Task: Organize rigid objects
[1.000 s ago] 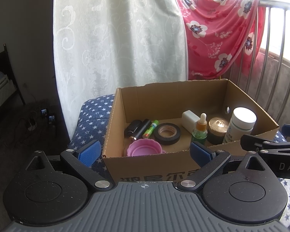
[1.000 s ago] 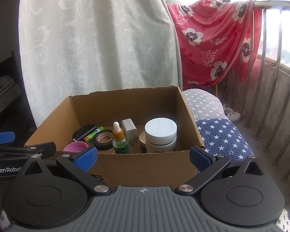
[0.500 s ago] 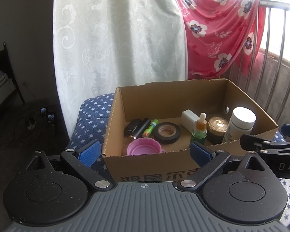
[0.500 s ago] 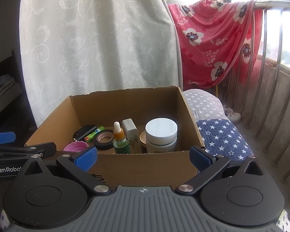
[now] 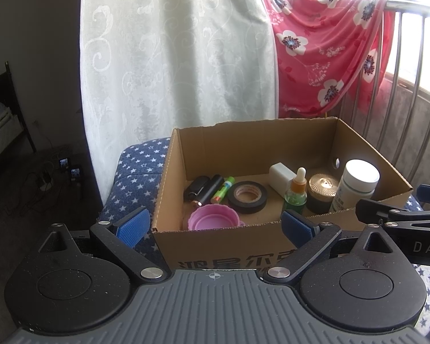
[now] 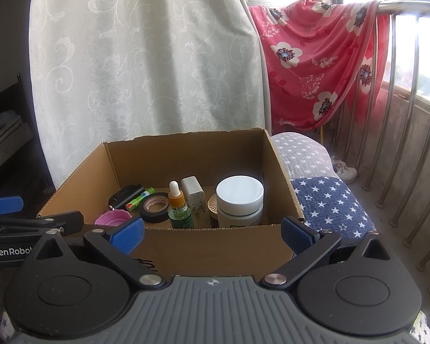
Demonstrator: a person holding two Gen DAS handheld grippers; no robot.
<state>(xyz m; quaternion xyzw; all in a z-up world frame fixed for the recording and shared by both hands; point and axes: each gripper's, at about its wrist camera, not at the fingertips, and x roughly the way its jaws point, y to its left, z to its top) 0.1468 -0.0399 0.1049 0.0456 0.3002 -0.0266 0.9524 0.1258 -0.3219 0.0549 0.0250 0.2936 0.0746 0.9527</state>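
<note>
Facing the cardboard box [image 5: 215,255], the left gripper [image 5: 215,225] and the right gripper [image 6: 212,233] both hover before its near wall, jaws spread wide and holding nothing. The box rests on a star-patterned blue cushion [image 6: 332,203]. Contents, left to right:

- black lighter [image 5: 197,187], black tube [image 5: 210,191] and green tube [image 5: 222,189], lying side by side
- pink lid [image 5: 213,218] against the near wall
- black tape roll [image 5: 247,197], lying flat
- white charger [image 5: 282,174]
- dropper bottle [image 5: 296,193], upright
- gold-topped jar [image 5: 322,190]
- white-capped bottle [image 5: 355,185], upright, at the right wall

A white curtain [image 5: 172,51] hangs behind the box.
</note>
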